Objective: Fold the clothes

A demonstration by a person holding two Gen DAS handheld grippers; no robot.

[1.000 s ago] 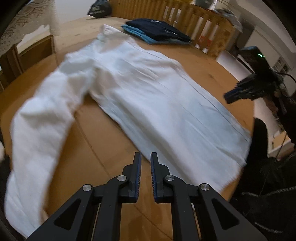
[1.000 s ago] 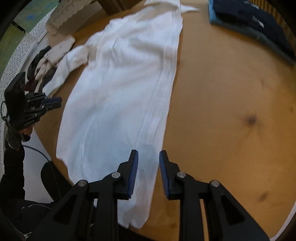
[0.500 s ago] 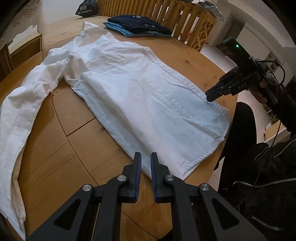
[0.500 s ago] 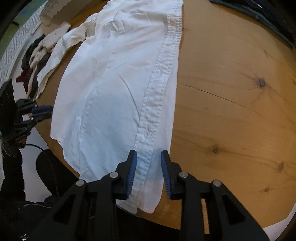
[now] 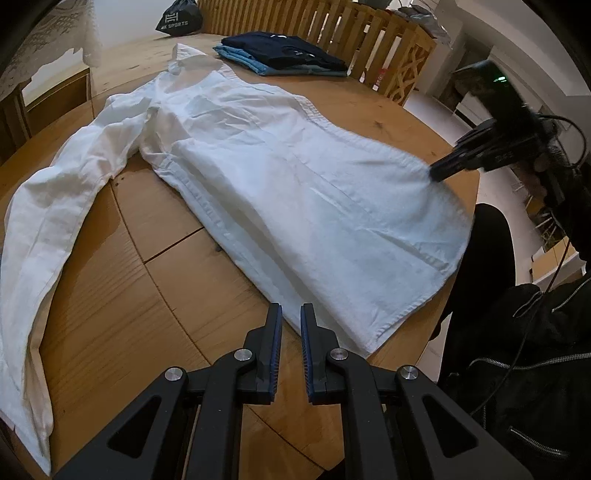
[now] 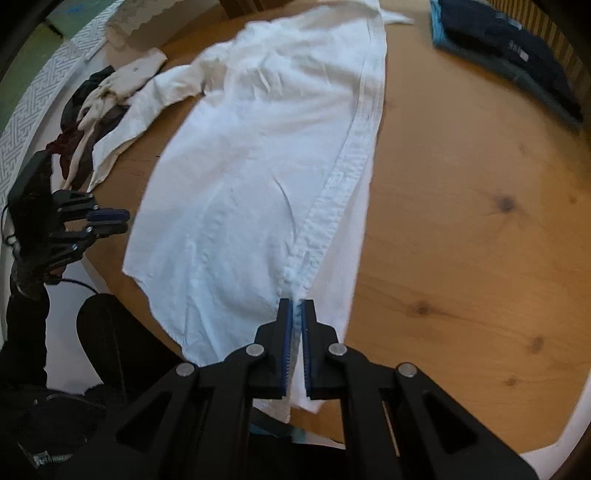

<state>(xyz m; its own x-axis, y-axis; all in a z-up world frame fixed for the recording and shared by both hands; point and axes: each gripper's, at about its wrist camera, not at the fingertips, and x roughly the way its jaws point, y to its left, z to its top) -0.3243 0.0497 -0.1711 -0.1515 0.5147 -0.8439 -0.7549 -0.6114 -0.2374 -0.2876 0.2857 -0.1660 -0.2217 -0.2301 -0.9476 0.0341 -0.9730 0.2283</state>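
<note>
A white button shirt (image 5: 295, 177) lies spread lengthwise on the round wooden table (image 5: 147, 314), collar far, hem near me, with one sleeve trailing off to the left. My left gripper (image 5: 291, 314) hovers over bare wood just short of the hem's near corner. Its fingers are almost together and hold nothing. In the right wrist view, my right gripper (image 6: 297, 304) is shut on the button placket of the shirt (image 6: 258, 147) near the hem. The left gripper (image 6: 118, 220) shows there just off the table's left edge. The right gripper (image 5: 437, 171) appears blurred at the hem's far side.
A folded stack of navy and blue clothes (image 5: 284, 55) sits at the table's far side, and a dark bag (image 5: 179, 20) lies beyond it. A wooden railing (image 5: 369, 40) stands behind. Loose clothes (image 6: 96, 107) are heaped off the table's left. The person's leg (image 5: 491, 240) is at the table's edge.
My right gripper has moved in over the hem and its fingers have closed on the placket, puckering the cloth. The left gripper has kept its narrow gap and stayed near the hem corner.
</note>
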